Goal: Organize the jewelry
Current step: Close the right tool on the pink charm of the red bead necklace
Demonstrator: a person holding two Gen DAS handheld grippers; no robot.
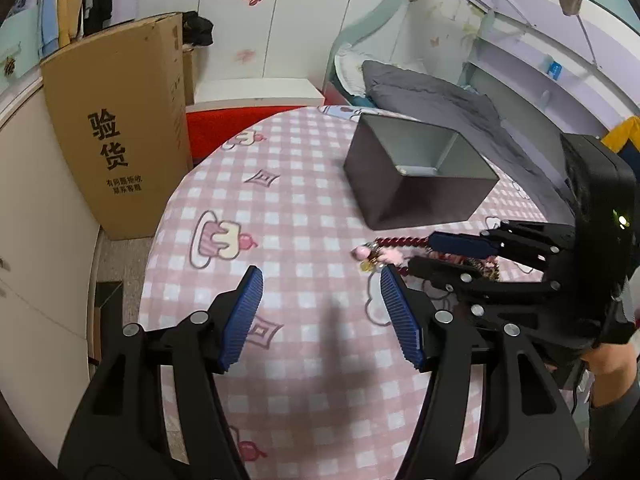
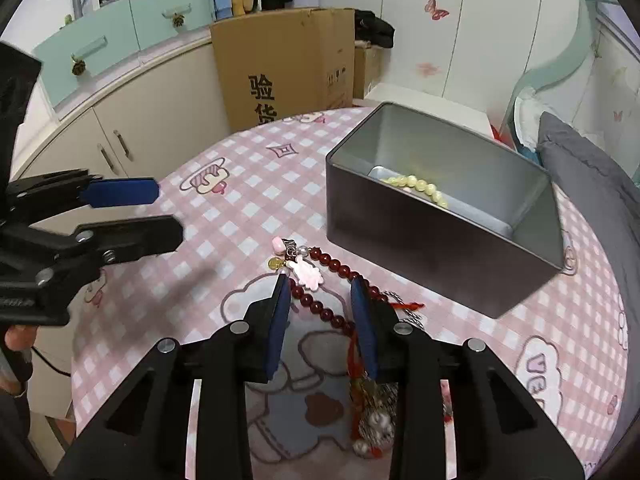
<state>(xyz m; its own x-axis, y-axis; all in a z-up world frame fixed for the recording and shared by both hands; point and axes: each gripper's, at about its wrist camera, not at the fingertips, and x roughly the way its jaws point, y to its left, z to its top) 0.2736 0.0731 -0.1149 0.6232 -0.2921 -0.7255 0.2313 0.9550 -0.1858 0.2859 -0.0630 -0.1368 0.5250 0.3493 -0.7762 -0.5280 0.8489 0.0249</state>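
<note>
A dark red bead bracelet (image 2: 320, 308) with pink and gold charms (image 2: 306, 270) lies on the pink checked tablecloth (image 2: 224, 216), also seen in the left wrist view (image 1: 396, 242). My right gripper (image 2: 320, 284) is open, its fingers straddling the beads just above the cloth; it shows in the left wrist view (image 1: 420, 250). A grey metal box (image 2: 436, 248) stands behind, holding a pale yellow bead bracelet (image 2: 420, 188); the box also shows in the left wrist view (image 1: 416, 172). My left gripper (image 1: 320, 280) is open and empty, left of the bracelet; it shows in the right wrist view (image 2: 168, 208).
More jewelry, pearls and a red tassel (image 2: 372, 416), lies under the right gripper. A tall cardboard box (image 1: 116, 128) stands by the table's far left edge. A grey pillow (image 1: 436, 92) lies on the bed beyond the metal box. Cabinets (image 2: 132, 120) line the wall.
</note>
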